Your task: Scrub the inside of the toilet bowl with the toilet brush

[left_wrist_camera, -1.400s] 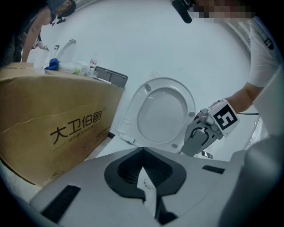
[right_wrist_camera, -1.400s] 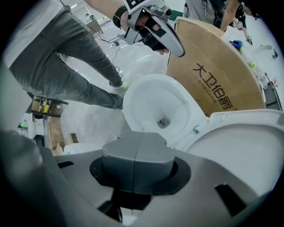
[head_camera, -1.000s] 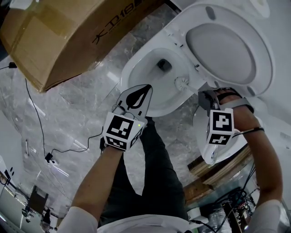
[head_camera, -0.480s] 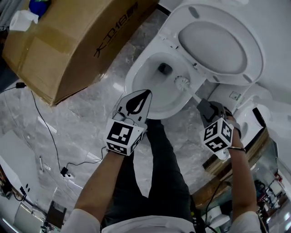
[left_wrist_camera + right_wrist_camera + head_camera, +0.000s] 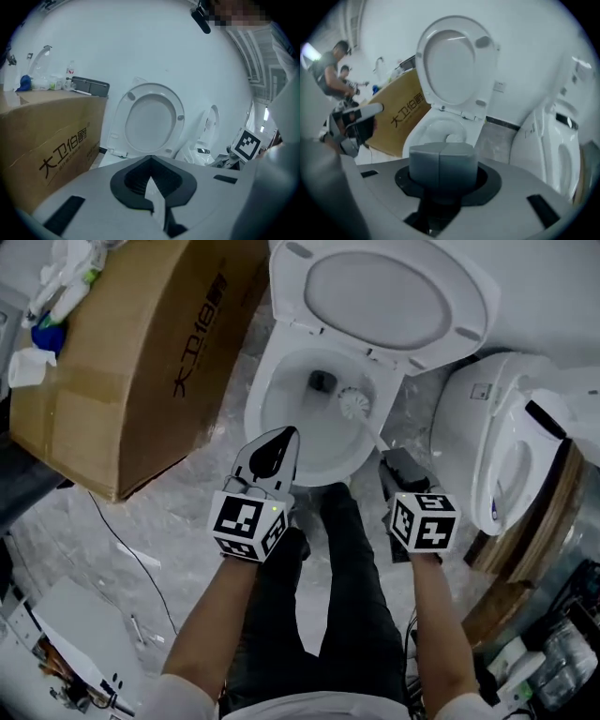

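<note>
The white toilet bowl (image 5: 281, 404) stands open with its seat and lid (image 5: 375, 296) raised. The toilet brush's white head (image 5: 352, 405) sits inside the bowl, beside the dark drain (image 5: 322, 382). Its handle runs back to my right gripper (image 5: 394, 465), which is shut on it. In the right gripper view the grey handle end (image 5: 443, 164) fills the jaws and the brush head (image 5: 452, 137) shows in the bowl (image 5: 426, 129). My left gripper (image 5: 272, 454) hovers over the bowl's front rim, shut and holding nothing; its closed jaws (image 5: 151, 187) face the raised lid (image 5: 150, 119).
A big cardboard box (image 5: 141, 352) stands left of the toilet, with bottles and rags on top. A second white toilet (image 5: 506, 446) and wooden boards (image 5: 506, 587) are at the right. A cable (image 5: 122, 549) lies on the marble floor. People (image 5: 333, 70) stand behind the box.
My right gripper has swung left, in front of the bowl, and the brush head has slid from the bowl's right wall towards the drain. The left gripper stays over the front rim.
</note>
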Tool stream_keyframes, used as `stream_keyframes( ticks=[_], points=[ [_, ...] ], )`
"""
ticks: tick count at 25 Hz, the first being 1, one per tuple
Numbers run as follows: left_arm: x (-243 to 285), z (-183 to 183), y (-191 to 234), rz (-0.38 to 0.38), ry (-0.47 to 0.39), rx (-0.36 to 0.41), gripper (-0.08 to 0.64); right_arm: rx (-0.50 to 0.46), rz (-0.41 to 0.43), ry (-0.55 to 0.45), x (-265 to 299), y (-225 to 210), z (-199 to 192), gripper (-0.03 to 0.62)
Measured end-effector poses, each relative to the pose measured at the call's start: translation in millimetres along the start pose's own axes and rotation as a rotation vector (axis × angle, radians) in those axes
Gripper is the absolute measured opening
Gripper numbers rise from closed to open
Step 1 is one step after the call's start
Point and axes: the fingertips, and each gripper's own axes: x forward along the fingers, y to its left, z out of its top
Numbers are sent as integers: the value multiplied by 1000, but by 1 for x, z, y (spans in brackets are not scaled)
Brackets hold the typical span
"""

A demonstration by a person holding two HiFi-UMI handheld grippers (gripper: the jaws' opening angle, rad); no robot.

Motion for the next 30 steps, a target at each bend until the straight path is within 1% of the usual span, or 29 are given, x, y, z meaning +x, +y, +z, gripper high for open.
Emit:
stream_keyframes(
  ticks=[2,5,11,14,17,19,21,23,27,30],
  points=[
    [-1,0,-5,1,0,20,6,197,19,-58,0,4,-13,158],
    [1,1,-11,0,-1,49,6,416,20,-123,1,5,-28,158],
    [15,-3,-25,-29,10,87,6,786,59,-272,9,-9,-35,158],
    [19,-8,-31,-43,18,101,6,958,83,-334,19,-6,-40,158],
    [21,-15,-32,-52,36,114,6,1139,121,-427,26,-3,-44,158],
    [23,-20,-31,-59,46,128,6,1240,149,-478,32,-2,-45,158],
    [23,-26,-30,-62,59,136,6,1308,173,-508,38,0,-49,158],
    [23,-29,-28,-64,69,144,6,1339,202,-534,43,-1,-49,158],
    [24,-30,-23,-65,73,165,6,1334,265,-554,59,0,-39,158],
    [24,-31,-22,-65,68,164,6,1294,307,-542,70,-2,-31,158]
  ],
)
